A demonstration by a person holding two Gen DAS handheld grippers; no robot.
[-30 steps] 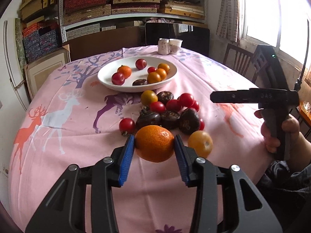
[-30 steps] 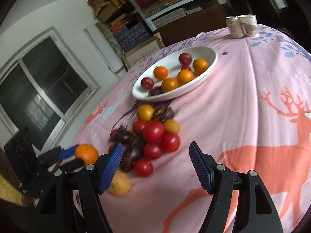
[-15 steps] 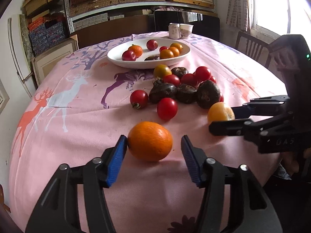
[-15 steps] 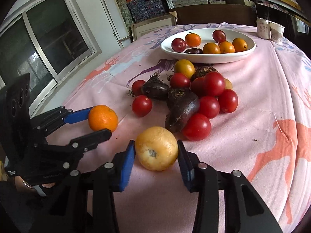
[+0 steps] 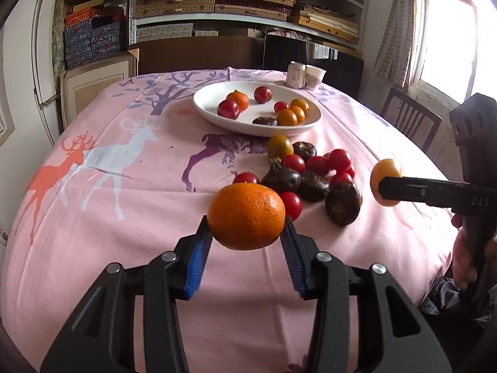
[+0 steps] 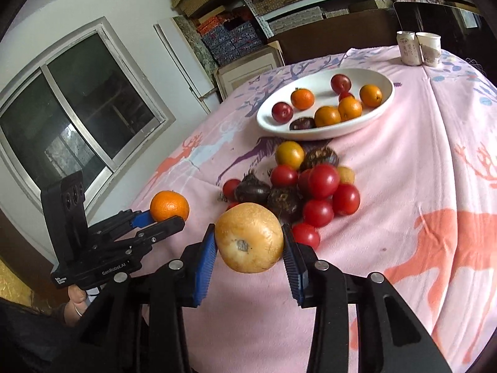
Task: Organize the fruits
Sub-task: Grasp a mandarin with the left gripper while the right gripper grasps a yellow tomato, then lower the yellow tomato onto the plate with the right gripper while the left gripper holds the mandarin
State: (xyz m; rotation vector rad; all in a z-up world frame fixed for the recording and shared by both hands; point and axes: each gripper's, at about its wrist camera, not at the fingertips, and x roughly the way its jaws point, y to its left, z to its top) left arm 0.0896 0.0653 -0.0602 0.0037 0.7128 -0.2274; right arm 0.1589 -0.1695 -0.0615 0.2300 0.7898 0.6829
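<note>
My left gripper (image 5: 247, 222) holds an orange mandarin (image 5: 246, 216) clear of the pink cloth; its jaws are closing and the blue pads press the fruit's sides. My right gripper (image 6: 248, 233) is shut on a pale yellow round fruit (image 6: 249, 241), also lifted off the table. Each gripper shows in the other's view: the yellow fruit (image 5: 383, 177) at right, the mandarin (image 6: 170, 205) at left. A loose pile of red tomatoes (image 5: 316, 165) and dark brown fruits (image 5: 343, 202) lies mid-table. Behind it a white oval plate (image 5: 214, 112) holds several oranges and red fruits.
The round table has a pink deer-print cloth (image 5: 124, 186). A can and a paper cup (image 5: 306, 75) stand at the far edge behind the plate. A wooden chair (image 5: 410, 121) is at the right, shelves of boxes at the back. A person's hand (image 5: 466, 258) grips the right handle.
The left jaws opened around the mandarin on the cloth, then closed and lifted it. The right gripper, open a second ago, closed on the yellow fruit and raised it.
</note>
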